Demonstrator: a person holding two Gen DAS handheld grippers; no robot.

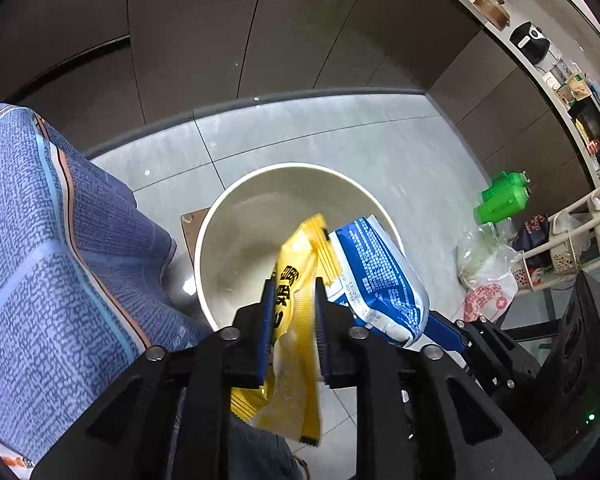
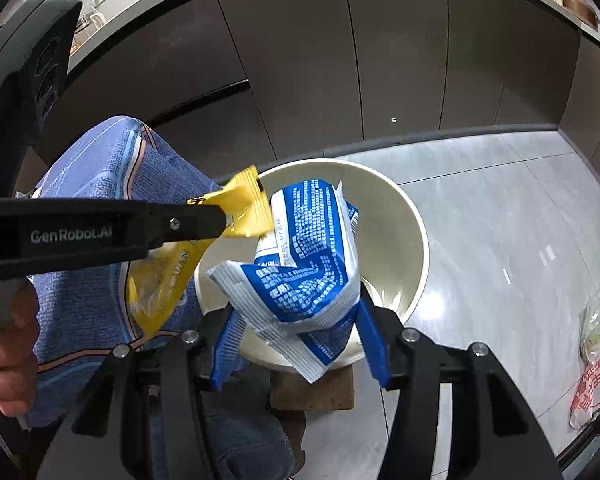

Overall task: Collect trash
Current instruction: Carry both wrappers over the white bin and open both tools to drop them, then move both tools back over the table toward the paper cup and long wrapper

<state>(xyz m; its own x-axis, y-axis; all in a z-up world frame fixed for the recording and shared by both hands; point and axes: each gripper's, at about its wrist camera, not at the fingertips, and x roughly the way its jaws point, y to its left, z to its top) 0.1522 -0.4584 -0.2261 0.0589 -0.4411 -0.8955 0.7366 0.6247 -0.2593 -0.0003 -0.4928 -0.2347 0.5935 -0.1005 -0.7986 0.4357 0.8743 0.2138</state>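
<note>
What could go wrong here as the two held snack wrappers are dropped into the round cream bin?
1. The yellow plastic wrapper in the left gripper hangs near the round cream bin's rim; released, it might land on the blue patterned cloth.
2. The crumpled blue-and-white wrapper in the right gripper touches the yellow one, so one could drag the other aside.

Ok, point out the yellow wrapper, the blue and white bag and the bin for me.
yellow wrapper [image 1: 296,280], left wrist view, printed middle between the pads.
blue and white bag [image 2: 308,276], right wrist view, crumpled blue printed face.
bin [image 1: 236,248], left wrist view, bare inner wall.
</note>
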